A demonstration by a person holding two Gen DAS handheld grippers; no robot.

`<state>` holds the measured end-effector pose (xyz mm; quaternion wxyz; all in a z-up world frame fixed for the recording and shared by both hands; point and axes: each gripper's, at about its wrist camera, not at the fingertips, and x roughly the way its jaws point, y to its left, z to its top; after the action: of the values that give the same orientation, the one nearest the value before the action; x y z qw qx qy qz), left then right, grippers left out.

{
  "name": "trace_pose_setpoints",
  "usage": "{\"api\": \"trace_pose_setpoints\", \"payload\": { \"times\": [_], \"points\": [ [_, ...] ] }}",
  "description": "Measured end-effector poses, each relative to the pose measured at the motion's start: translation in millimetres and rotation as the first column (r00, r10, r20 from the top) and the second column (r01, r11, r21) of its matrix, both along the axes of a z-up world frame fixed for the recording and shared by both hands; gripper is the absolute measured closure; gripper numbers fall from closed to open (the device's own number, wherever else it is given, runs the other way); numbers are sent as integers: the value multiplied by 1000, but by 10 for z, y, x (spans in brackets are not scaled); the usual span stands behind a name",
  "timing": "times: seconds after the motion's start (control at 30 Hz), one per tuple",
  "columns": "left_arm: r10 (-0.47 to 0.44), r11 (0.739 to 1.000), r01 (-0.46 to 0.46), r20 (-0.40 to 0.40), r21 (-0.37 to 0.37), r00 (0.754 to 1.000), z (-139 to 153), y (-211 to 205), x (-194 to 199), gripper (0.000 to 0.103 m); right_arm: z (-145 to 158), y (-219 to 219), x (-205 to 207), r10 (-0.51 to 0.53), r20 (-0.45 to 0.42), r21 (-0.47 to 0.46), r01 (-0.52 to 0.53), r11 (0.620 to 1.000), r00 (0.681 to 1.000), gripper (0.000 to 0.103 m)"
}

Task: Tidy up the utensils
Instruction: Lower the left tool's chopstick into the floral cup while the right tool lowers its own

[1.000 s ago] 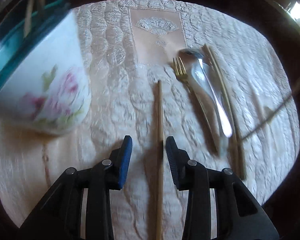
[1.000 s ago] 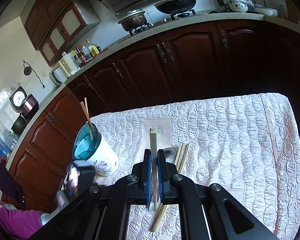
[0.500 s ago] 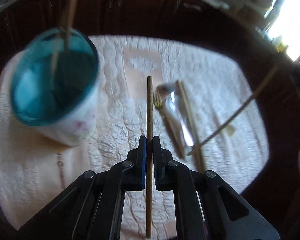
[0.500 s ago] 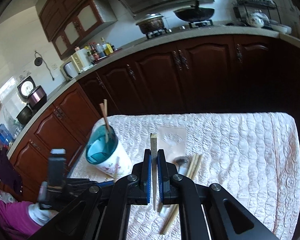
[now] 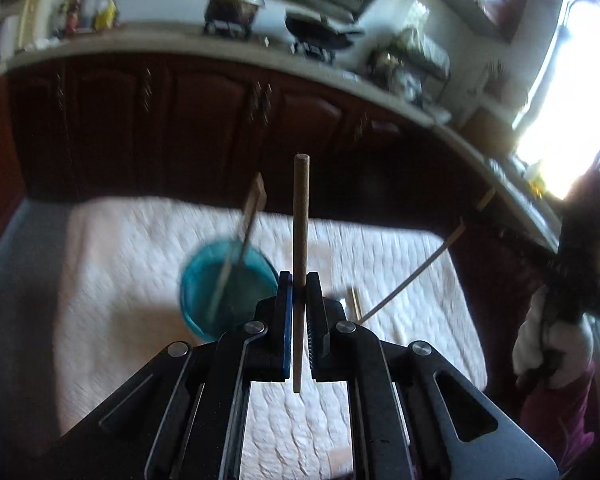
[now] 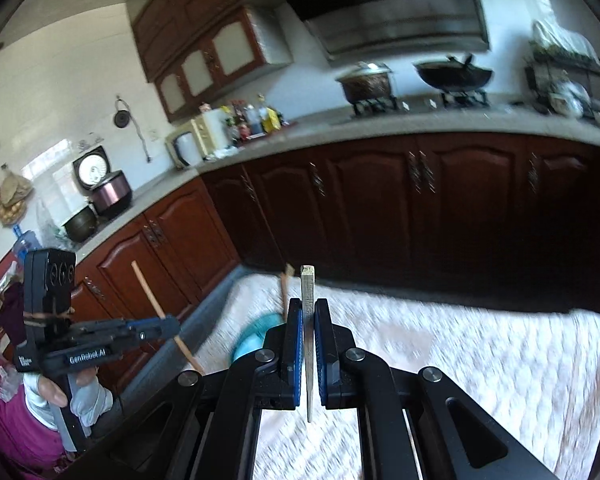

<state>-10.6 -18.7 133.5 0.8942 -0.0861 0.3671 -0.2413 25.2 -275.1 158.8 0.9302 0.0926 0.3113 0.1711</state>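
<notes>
My left gripper is shut on a round brown chopstick that stands upright, lifted above the table. Just below and to its left sits the teal-rimmed cup with another chopstick leaning in it. My right gripper is shut on a pale square chopstick, also held in the air. From the right wrist view the left gripper shows at the left with its chopstick, and the cup peeks out beside my fingers.
A cream quilted cloth covers the table. A loose chopstick lies on it beside the left fingers. Dark wood cabinets and a counter with pots run behind the table. A gloved hand holds the left gripper.
The left gripper shut on the chopstick lying on the cloth and lifted it well above the table. The right gripper rose too, still holding its chopstick. Both views tilted up toward the counter.
</notes>
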Motion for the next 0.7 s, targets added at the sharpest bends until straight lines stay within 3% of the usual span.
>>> {"api": "trace_pose_setpoints", "payload": {
  "times": [0.13,0.27,0.7],
  "points": [
    [57,998,-58,78,10,995,293,174,134,98,135,221,243,14,25,-5,-14,1000,1000,98],
    [126,991,-129,106,22,986,357,311,355,98,96,470,504,19,27,-40,-18,999,999,98],
    [206,966,-212,51,149,977,-431,200,790,98,-654,684,1005,32,-131,-71,-42,997,991,98]
  ]
}}
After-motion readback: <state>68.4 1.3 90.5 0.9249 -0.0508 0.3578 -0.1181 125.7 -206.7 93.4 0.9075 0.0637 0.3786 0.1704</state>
